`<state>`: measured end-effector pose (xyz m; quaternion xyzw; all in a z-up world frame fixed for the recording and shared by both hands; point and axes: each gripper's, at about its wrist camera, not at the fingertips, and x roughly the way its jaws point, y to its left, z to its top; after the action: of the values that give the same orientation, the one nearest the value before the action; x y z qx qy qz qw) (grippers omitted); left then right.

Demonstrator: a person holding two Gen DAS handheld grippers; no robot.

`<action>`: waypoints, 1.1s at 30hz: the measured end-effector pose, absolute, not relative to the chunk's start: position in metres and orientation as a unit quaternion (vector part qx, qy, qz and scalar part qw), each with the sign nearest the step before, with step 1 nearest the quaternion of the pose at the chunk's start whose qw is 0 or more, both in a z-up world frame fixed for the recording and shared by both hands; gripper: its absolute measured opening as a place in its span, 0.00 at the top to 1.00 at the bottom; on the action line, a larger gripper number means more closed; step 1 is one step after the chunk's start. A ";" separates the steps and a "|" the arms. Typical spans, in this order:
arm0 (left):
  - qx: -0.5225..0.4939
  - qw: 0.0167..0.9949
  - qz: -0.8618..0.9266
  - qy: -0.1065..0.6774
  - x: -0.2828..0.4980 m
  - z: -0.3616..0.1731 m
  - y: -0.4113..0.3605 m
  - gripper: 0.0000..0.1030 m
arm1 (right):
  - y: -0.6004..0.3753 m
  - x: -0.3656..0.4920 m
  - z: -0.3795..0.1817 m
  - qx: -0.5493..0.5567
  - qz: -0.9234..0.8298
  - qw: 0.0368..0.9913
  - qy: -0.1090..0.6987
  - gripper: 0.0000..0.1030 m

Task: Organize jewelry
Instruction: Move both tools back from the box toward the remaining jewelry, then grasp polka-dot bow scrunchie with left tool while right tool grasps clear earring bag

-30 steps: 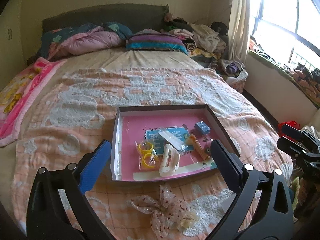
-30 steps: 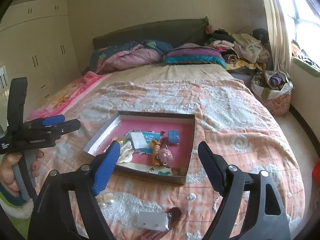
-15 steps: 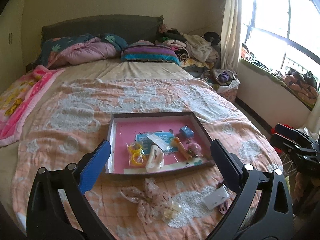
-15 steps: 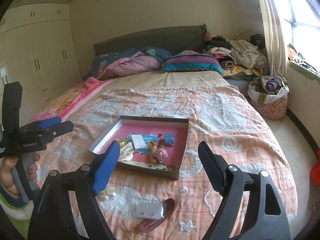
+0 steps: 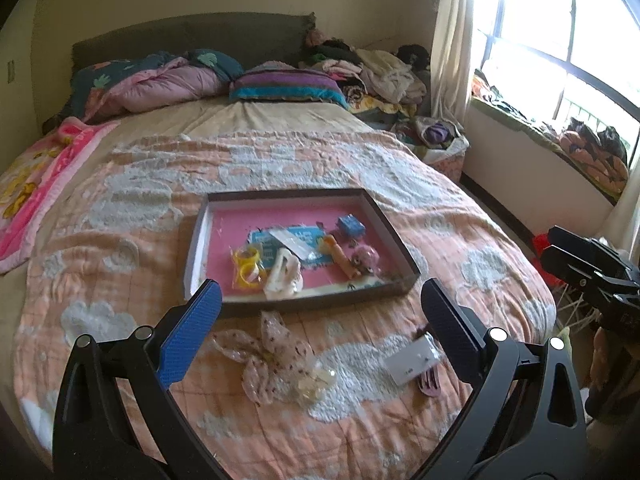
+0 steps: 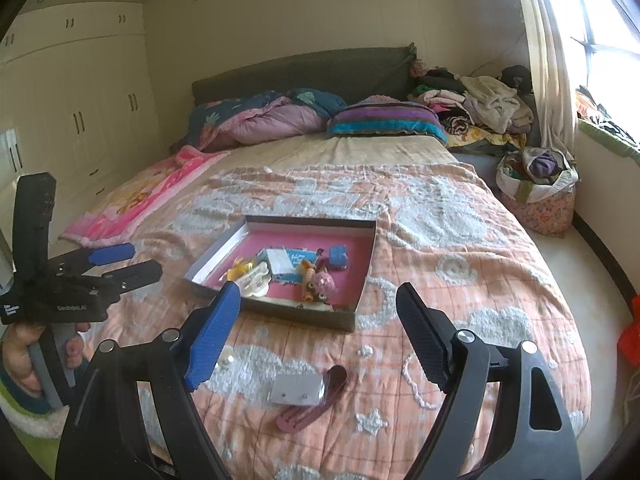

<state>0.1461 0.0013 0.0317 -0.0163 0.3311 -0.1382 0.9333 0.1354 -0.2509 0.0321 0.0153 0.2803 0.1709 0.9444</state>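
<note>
Jewelry box (image 5: 396, 248) half-filled; bow (image 5: 276, 354), earring card (image 6: 297, 389), clip (image 6: 308, 410) wait on bed; both tongs (image 5: 320, 316) (image 6: 318, 326) gape empty.

Hair clip (image 6: 308, 408) half under card (image 6: 298, 389)

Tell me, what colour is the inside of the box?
Pink; the box floor shows best in the left wrist view.
</note>
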 end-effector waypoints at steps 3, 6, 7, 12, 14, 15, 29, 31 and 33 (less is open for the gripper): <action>-0.012 0.932 -0.139 0.335 0.140 0.027 -0.005 0.09 | -0.248 0.129 0.029 0.012 0.176 0.943 0.283 0.23; -0.011 0.930 -0.140 0.340 0.135 0.024 -0.008 0.09 | -0.247 0.123 0.026 0.009 0.180 0.941 0.285 0.23; -0.011 0.929 -0.142 0.343 0.133 0.022 -0.009 0.09 | -0.246 0.121 0.025 0.007 0.180 0.941 0.285 0.23; -0.006 0.927 -0.143 0.347 0.121 0.018 -0.015 0.09 | -0.243 0.111 0.020 0.003 0.185 0.940 0.288 0.23; -0.005 0.927 -0.142 0.347 0.117 0.017 -0.016 0.09 | -0.243 0.107 0.019 -0.003 0.185 0.940 0.287 0.23; -0.004 0.927 -0.142 0.348 0.115 0.017 -0.016 0.09 | -0.242 0.106 0.018 -0.008 0.184 0.940 0.287 0.23; -0.004 0.924 -0.125 0.361 0.104 0.004 -0.009 0.09 | -0.228 0.095 0.002 -0.020 0.212 0.928 0.307 0.23; -0.006 0.923 -0.122 0.366 0.105 0.000 -0.006 0.09 | -0.223 0.096 -0.001 -0.021 0.219 0.924 0.313 0.23; -0.008 0.921 -0.117 0.371 0.106 -0.004 -0.003 0.09 | -0.218 0.098 -0.005 -0.022 0.224 0.921 0.319 0.23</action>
<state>0.1061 -0.0027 -0.0045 -0.0081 0.3713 -0.1169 0.9211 0.0976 -0.2184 -0.0051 -0.0219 0.3186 0.2240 0.9208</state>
